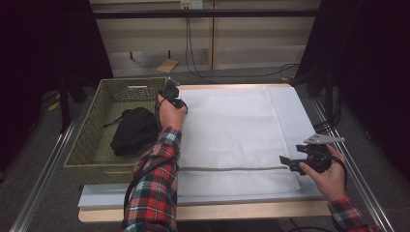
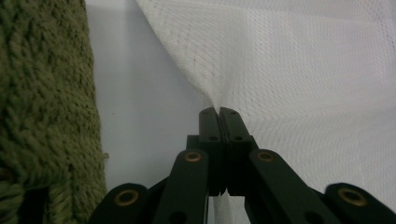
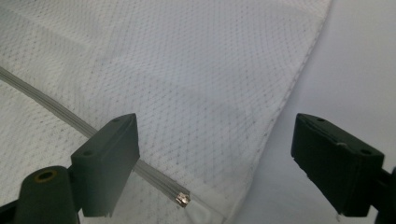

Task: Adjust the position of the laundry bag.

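Wicker basket point(image 1: 92, 145) (black garment point(image 1: 133, 129) inside) — beside pinched mesh bag point(image 1: 232, 130).

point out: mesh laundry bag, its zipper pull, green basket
mesh laundry bag point(image 1: 227, 130), high view, middle of its top panel
zipper pull point(image 3: 182, 200), right gripper view, metal end
green basket point(image 1: 87, 140), high view, left wall

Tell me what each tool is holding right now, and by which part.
The left tool pinches the white mesh zippered laundry bag at its far left corner. The right tool is open, holding nothing, by the zip's end.
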A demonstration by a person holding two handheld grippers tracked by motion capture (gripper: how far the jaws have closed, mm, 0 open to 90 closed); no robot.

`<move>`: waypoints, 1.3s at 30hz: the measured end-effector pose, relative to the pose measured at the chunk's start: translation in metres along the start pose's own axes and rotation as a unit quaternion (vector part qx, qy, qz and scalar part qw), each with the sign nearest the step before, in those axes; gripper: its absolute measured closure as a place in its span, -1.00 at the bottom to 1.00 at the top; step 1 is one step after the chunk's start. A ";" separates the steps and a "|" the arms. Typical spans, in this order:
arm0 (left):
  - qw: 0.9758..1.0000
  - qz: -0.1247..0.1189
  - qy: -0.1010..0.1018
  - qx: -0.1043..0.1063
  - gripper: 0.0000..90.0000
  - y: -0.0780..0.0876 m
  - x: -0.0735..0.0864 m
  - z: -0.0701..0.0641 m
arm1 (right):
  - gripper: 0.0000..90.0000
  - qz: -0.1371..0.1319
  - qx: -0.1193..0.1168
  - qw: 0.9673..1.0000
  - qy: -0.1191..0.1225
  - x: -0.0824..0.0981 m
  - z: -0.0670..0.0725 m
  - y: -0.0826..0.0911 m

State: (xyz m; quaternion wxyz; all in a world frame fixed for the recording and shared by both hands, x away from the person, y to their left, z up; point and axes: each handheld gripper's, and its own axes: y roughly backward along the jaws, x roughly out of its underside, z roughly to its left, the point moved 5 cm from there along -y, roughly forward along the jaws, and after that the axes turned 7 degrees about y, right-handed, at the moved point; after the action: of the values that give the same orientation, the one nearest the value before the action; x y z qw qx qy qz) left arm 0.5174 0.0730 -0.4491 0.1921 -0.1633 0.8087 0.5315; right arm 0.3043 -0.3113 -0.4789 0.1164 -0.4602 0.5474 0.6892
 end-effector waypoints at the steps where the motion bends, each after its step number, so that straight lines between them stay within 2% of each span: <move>1: 1.000 0.000 0.001 -0.004 0.97 0.001 0.000 0.001 | -0.65 0.000 -0.002 1.000 0.002 0.000 0.000 0.000; 5: 1.000 -0.007 0.003 -0.008 0.87 0.002 -0.002 0.003 | -0.66 0.000 -0.003 1.000 0.001 0.000 -0.001 0.000; 7: 1.000 -0.010 -0.003 -0.008 0.58 0.004 -0.002 0.002 | -0.66 -0.002 -0.001 1.000 -0.001 0.000 -0.001 0.001; 9: 1.000 -0.010 0.004 -0.002 0.52 0.006 -0.001 0.000 | -0.66 -0.001 0.000 1.000 -0.001 0.000 -0.002 0.001; 11: 1.000 -0.003 0.006 0.003 0.34 0.008 0.001 -0.002 | -0.66 0.000 0.000 1.000 -0.001 0.000 -0.002 0.001; 19: 1.000 0.001 -0.006 0.011 -0.17 0.012 0.011 -0.011 | -0.66 0.007 -0.002 1.000 0.000 0.002 -0.001 0.000; 22: 0.999 0.012 -0.021 0.025 -0.31 0.012 0.019 -0.020 | -0.66 0.009 -0.002 1.000 0.000 0.003 -0.002 0.000; 24: 0.999 0.015 -0.020 0.041 -0.44 0.012 0.023 -0.026 | -0.66 0.008 -0.001 1.000 -0.004 0.003 -0.003 0.001; 27: 0.997 0.022 -0.038 0.056 -0.52 0.014 0.030 -0.035 | -0.66 0.009 0.000 1.000 -0.008 0.005 -0.005 0.001; 28: 0.997 0.028 -0.039 0.067 -0.56 0.014 0.033 -0.039 | -0.66 0.009 -0.001 1.000 -0.003 0.005 -0.006 0.001; 31: 0.994 0.041 -0.048 0.085 -0.61 0.015 0.041 -0.047 | -0.66 0.012 0.000 1.000 -0.010 0.007 -0.007 0.004; 33: 0.994 0.042 -0.050 0.084 -0.61 0.015 0.043 -0.049 | -0.66 0.012 0.002 1.000 -0.011 0.007 -0.007 0.004; 36: 0.992 0.047 -0.058 0.098 -0.66 0.017 0.050 -0.057 | -0.65 0.018 0.002 1.000 -0.015 0.010 -0.007 0.005; 39: 0.992 0.048 -0.062 0.103 -0.69 0.018 0.056 -0.062 | -0.65 0.024 -0.004 1.000 -0.016 0.012 -0.006 0.005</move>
State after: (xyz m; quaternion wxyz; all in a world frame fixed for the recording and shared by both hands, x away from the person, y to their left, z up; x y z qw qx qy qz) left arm 0.4519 0.0196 -0.4394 0.2322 -0.0704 0.8527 0.4627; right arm 0.2974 -0.3225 -0.4845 0.1066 -0.4363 0.5539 0.7010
